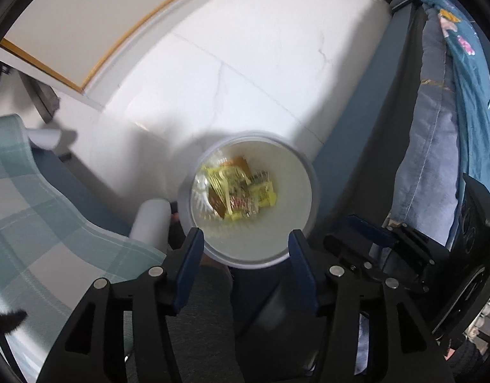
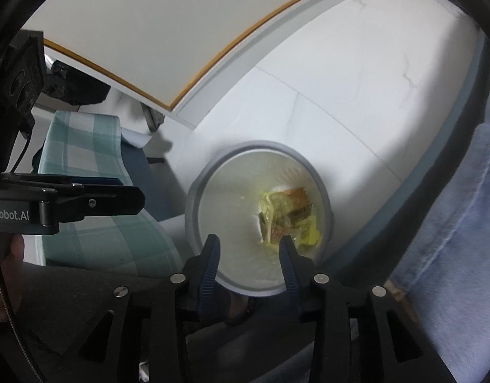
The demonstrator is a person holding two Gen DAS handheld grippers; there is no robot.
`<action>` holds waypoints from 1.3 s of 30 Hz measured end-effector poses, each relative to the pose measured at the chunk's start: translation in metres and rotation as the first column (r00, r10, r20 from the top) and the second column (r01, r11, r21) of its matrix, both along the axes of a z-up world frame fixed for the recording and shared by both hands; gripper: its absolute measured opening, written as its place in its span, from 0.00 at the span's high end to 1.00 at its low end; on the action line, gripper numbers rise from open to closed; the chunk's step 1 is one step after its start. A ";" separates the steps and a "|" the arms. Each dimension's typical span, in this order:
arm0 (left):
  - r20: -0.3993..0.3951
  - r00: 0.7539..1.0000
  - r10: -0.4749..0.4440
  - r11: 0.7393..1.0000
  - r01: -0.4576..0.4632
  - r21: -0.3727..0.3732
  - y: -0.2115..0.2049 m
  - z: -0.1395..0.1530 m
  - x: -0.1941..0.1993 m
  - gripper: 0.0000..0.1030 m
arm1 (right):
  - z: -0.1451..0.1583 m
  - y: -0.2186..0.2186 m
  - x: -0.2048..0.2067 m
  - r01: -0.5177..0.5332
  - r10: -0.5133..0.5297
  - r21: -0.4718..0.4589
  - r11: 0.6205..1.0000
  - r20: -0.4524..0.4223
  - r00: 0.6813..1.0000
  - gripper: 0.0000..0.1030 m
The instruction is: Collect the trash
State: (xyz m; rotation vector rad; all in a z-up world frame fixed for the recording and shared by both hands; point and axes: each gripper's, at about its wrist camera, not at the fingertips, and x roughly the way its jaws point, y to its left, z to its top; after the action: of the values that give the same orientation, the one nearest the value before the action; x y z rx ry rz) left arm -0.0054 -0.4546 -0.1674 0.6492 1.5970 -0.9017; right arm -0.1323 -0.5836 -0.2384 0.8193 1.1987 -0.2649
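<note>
A white round bin (image 1: 312, 188) stands on the floor, seen from above in both views. Yellow and brown wrappers (image 1: 241, 191) lie in a heap at its bottom, blurred. My left gripper (image 1: 246, 234) hangs over the bin's near rim, open, with nothing between its blue pads (image 1: 190, 265). In the right wrist view the same bin (image 2: 194, 204) holds the wrappers (image 2: 289, 220) towards its right side. My right gripper (image 2: 249, 239) is open above the near rim, with nothing in it. Neither gripper touches the bin.
White tiled floor (image 1: 245, 63) surrounds the bin. A green-checked cloth (image 1: 37, 191) drapes at the left, a blue quilt (image 1: 436, 127) hangs at the right. A white board with a wooden edge (image 1: 69, 32) lies beyond. A grey trouser leg (image 1: 206, 312) is below the grippers.
</note>
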 end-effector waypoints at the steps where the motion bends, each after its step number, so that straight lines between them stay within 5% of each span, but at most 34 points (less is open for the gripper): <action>1: 0.028 1.000 0.003 1.000 -0.003 -0.018 0.001 0.007 0.000 0.48 | 0.003 -0.001 -0.001 0.003 -0.003 -0.006 1.000 0.006 1.000 0.59; 5: 0.124 0.992 0.019 0.997 -0.011 -0.072 0.002 0.031 0.001 0.34 | 0.020 -0.005 -0.006 0.019 -0.017 -0.040 0.999 0.038 0.999 0.49; 20: 0.311 0.934 0.176 0.961 -0.095 -0.258 0.043 0.110 -0.001 0.19 | 0.085 0.003 -0.014 0.017 0.004 -0.137 0.990 0.147 0.989 0.30; 29: 0.336 0.921 0.199 0.950 -0.097 -0.298 0.064 0.126 -0.017 0.17 | 0.117 0.010 -0.025 0.001 0.032 -0.188 0.982 0.171 0.985 0.16; 39: 0.343 0.921 0.183 0.952 -0.079 -0.296 0.077 0.125 -0.031 0.17 | 0.135 0.022 -0.033 -0.024 0.062 -0.213 0.977 0.173 0.983 0.12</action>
State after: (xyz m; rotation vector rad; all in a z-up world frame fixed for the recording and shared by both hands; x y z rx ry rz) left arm -0.0365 -0.3773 -0.0428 0.4713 1.1378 -0.8275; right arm -0.1655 -0.5617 -0.1039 0.6178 0.9997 -0.2720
